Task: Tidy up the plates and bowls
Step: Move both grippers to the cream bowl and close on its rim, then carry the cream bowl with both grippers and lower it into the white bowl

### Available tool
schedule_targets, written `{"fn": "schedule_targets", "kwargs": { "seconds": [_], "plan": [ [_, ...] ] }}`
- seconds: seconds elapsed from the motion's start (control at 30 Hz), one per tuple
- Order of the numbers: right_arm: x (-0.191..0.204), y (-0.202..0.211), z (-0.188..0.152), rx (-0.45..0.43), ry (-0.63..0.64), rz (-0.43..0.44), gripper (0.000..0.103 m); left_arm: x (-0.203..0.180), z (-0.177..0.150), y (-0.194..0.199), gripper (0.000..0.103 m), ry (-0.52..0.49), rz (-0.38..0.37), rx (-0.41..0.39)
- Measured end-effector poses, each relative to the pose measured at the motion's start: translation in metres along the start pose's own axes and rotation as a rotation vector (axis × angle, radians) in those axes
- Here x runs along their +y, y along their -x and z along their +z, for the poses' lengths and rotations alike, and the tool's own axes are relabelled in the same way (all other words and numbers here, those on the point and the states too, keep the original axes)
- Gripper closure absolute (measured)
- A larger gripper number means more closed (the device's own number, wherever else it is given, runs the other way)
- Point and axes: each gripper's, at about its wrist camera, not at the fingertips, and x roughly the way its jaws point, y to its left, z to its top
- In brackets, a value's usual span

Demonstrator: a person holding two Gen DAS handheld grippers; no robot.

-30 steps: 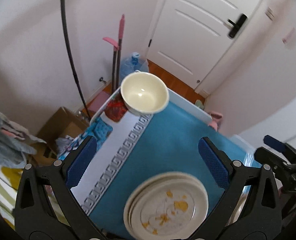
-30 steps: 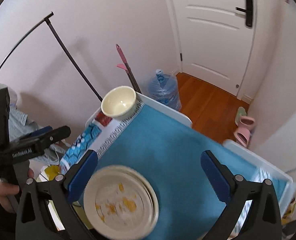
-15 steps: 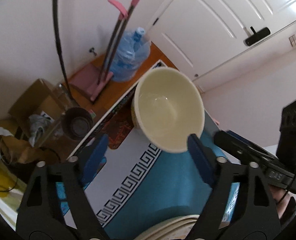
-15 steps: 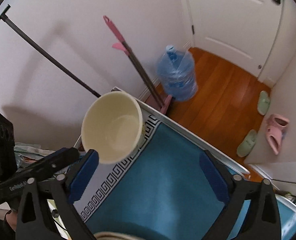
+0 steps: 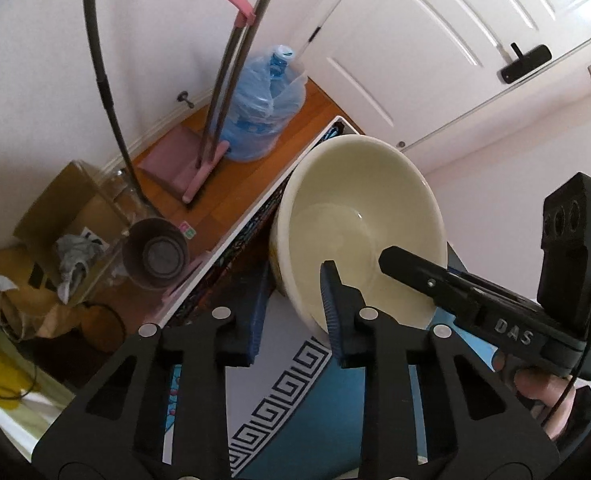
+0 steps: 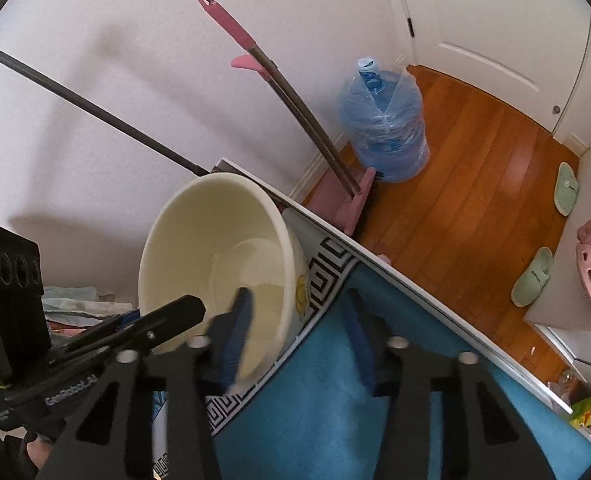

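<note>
Item: my left claw point(image 5: 293, 308), black frame, blue ribbed pads. Its jaws are closing astride the near-left wall of the cream glazed round bowl point(image 5: 359, 208), one pad outside and one inside. I cannot tell whether the pads are pressing on the wall.

Item: my right claw point(image 6: 295, 336), same build. Its jaws are closing astride the bowl's near-right wall. The inner pad is blurred inside the bowl. The outer pad stands clear of the wall, over the cloth, so there is no grip there.

Item: the bowl, upright, empty, with a yellow motif on its outer side. It stands at the far corner of the table, on the patterned border of the cloth.

Item: blue tablecloth with a black-and-white key-pattern border point(image 5: 295, 420), under both claws.

Item: white table edge point(image 6: 395, 272), just beyond the bowl.

Item: floor beside the table, left: brown cardboard box point(image 5: 63, 204) and dark round pot point(image 5: 155, 254).

Item: beyond the table: pink-handled mop point(image 6: 295, 108) leaning at the wall, and a clear blue water jug point(image 6: 383, 128) near it on the wooden floor point(image 6: 475, 168).

Item: green and pink slippers point(image 6: 535, 276), right.

Item: white panelled door point(image 5: 435, 40), farthest.
</note>
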Motion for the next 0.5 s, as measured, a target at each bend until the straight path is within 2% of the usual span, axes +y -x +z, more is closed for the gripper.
{"fn": "schedule_targets", "kwargs": {
  "seconds": [0.1, 0.33, 0.5],
  "plan": [
    [0.003, -0.004, 0.002, -0.002, -0.003, 0.012, 0.082, -0.001, 0.000, -0.001, 0.080, -0.014, 0.012, -0.002],
    [0.008, 0.000, -0.002, -0.013, 0.013, -0.008, 0.083, -0.011, -0.005, 0.008, 0.080, -0.061, 0.043, -0.022],
    [0.013, 0.020, -0.010, -0.051, 0.013, -0.021, 0.083, -0.027, -0.011, 0.024, 0.080, -0.120, 0.054, -0.045]
  ]
}}
